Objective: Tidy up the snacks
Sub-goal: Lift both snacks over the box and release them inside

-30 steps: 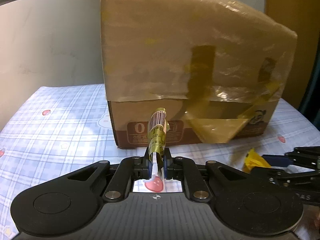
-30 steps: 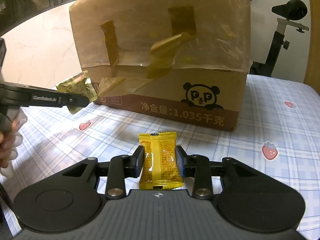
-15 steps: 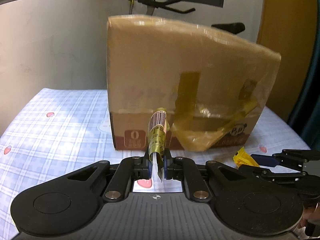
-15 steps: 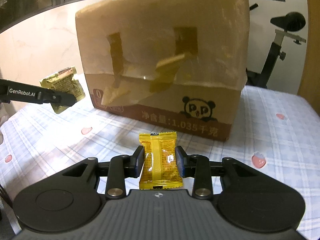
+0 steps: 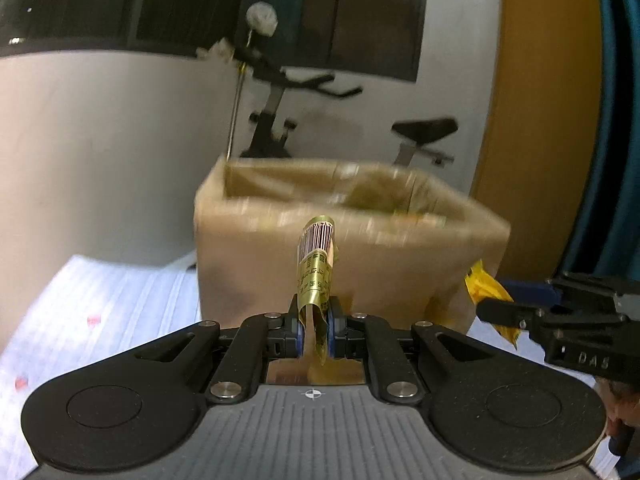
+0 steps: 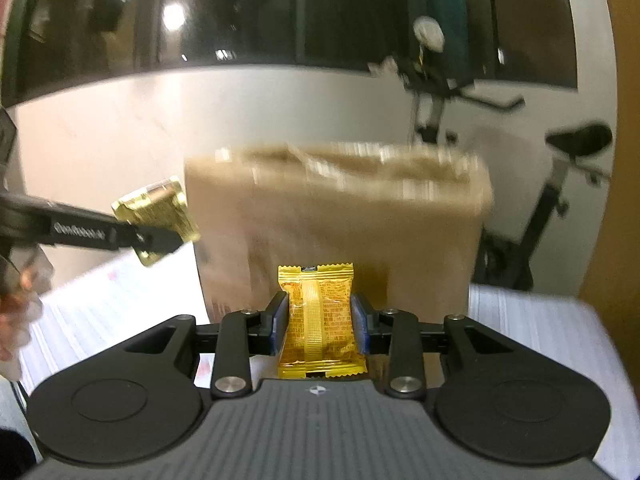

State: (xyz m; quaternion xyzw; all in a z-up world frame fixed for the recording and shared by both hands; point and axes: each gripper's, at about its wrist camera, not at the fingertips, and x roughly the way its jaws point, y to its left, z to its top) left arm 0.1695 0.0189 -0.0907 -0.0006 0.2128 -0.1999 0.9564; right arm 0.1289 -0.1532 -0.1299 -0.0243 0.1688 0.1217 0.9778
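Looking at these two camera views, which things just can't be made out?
- Inside of the brown cardboard box: both views, motion blur and its near wall hide the contents.
- Print on the gold foil snack packet: left view, held edge-on.
- Small text on the yellow plastic snack packet: right view, too small.

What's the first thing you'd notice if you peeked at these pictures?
The bright yellow snack packet pinched in the right gripper, right at the middle. Behind it stands a big open cardboard box on the checked tablecloth. To the left, the left gripper holds a shiny gold snack packet up near the box.
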